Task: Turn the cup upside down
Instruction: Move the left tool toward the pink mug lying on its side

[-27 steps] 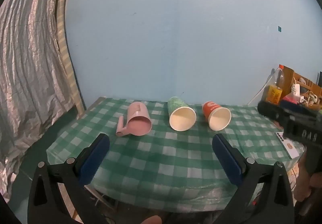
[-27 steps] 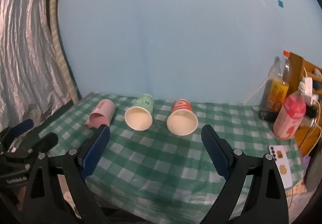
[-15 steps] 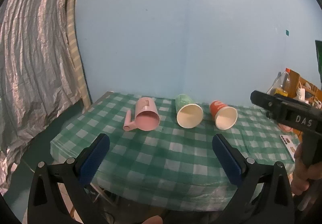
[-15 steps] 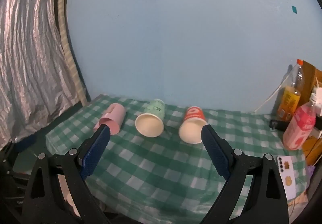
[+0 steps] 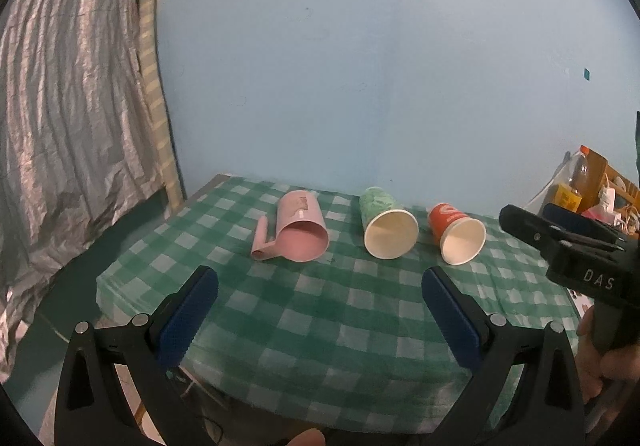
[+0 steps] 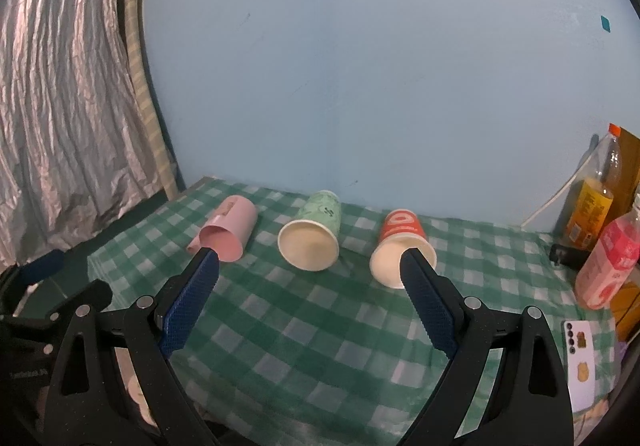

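Observation:
Three cups lie on their sides on the green checked tablecloth (image 5: 320,318), mouths toward me: a pink handled cup (image 5: 300,232) at left, a green paper cup (image 5: 386,221) in the middle, a red paper cup (image 5: 458,232) at right. They also show in the right wrist view: pink cup (image 6: 228,232), green cup (image 6: 314,236), red cup (image 6: 400,246). My left gripper (image 5: 320,278) is open and empty, short of the cups. My right gripper (image 6: 310,258) is open and empty, its right fingertip (image 6: 412,266) overlapping the red cup's rim in view. It also appears in the left wrist view (image 5: 560,242).
Bottles stand at the table's far right: an orange drink (image 6: 592,205) and a pink one (image 6: 608,266). A white card or phone (image 6: 580,354) lies near the right front edge. A silver curtain (image 6: 60,105) hangs left; a blue wall is behind.
Both grippers have moved closer to the table and the cups look larger. The right gripper has advanced toward the red cup. Both stay open.

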The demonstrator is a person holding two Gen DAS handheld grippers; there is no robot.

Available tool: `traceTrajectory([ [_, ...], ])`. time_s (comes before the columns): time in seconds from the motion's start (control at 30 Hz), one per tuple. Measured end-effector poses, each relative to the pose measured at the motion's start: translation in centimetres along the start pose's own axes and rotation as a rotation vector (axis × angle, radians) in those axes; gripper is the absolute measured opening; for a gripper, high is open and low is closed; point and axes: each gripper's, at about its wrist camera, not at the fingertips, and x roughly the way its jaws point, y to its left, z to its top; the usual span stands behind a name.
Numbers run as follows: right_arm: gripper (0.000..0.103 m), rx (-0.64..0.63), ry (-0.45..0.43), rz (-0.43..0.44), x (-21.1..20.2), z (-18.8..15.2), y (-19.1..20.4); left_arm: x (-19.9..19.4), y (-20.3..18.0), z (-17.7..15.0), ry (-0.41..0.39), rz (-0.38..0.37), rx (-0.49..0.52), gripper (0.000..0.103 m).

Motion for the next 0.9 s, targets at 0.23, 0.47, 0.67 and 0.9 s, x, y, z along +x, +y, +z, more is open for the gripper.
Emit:
traceTrajectory([
  [0.23, 0.091, -0.001, 0.015, -0.002, 1.7, 0.2, -0.3, 1.1, -0.9, 1.4, -0.009, 0.026, 0.065, 0.103],
  [0.47, 0.091, 0.007, 0.038, 0.001, 3.7, 0.4, -1.0, 3.0, -1.7, 2.2, 0.027, 0.021, 0.115, 0.103],
  [0.67, 0.091, 0.016, 0.058, -0.003, 5.1, 0.7, -1.5, 5.1, -1.7, 3.2, 0.051, -0.009, 0.121, 0.103],
  [0.9, 0.091, 0.032, 0.090, -0.001, 7.1, 0.9, -2.0, 9.1, -0.3, 4.8, 0.131, -0.008, 0.071, 0.103],
])
